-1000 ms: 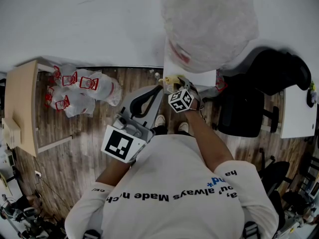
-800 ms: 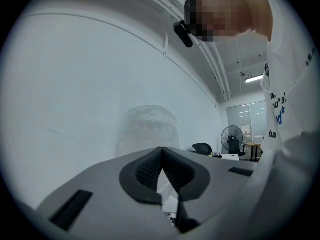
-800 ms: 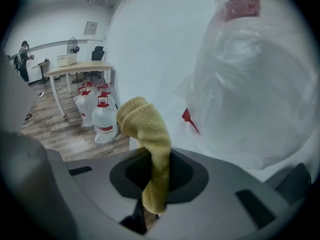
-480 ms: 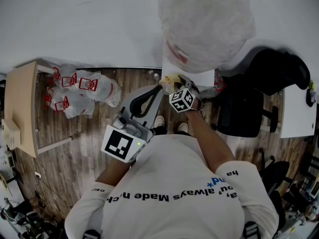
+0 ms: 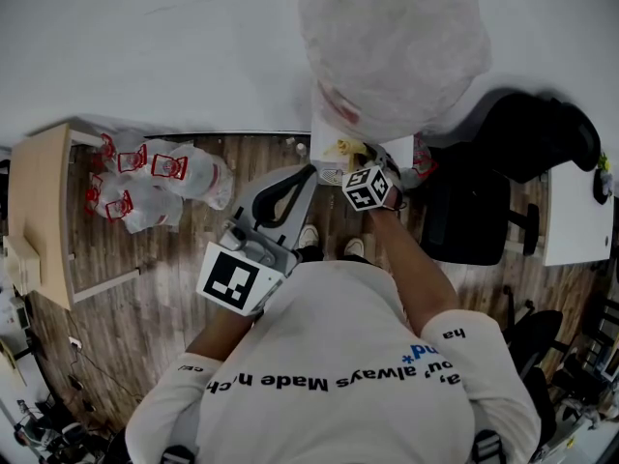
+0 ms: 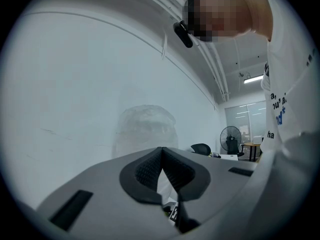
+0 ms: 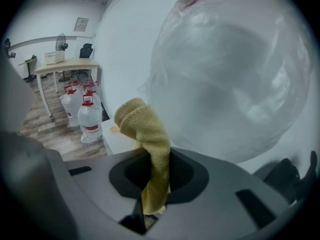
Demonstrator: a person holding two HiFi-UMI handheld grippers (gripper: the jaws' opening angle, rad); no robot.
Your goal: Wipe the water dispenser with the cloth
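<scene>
The bottle (image 7: 235,84) is the largest thing near, seated upside down on the dispenser (image 7: 116,136) and wrapped in clear crinkled plastic. How full it is cannot be told through the wrap. In the head view it stands against the white wall (image 5: 174,46), with a black chair (image 5: 479,216) just to its right. A wooden table (image 5: 44,206) stands well apart at the left. Between table and dispenser, a cluster of jugs (image 5: 155,177) with red caps and red labels stands on the wood floor (image 5: 145,298). Their contents cannot be made out.

The left gripper (image 6: 162,159) is held low before the person's chest. It points towards the wall and the bottle, its pads pressed together with nothing between them.

The right gripper (image 7: 156,174) is held at the front of the dispenser, just under the bottle's bulge. Its jaws are clamped on the yellow cloth (image 7: 145,129).

The cloth's long axis runs nearly upright in the right gripper view. It rises out of the jaws as a narrow band, with a short tail hanging below them. Its free top end is folded over into a rounded bunch that leans left, above the dispenser's flat white top. Whether it touches the bottle or the top cannot be told.
</scene>
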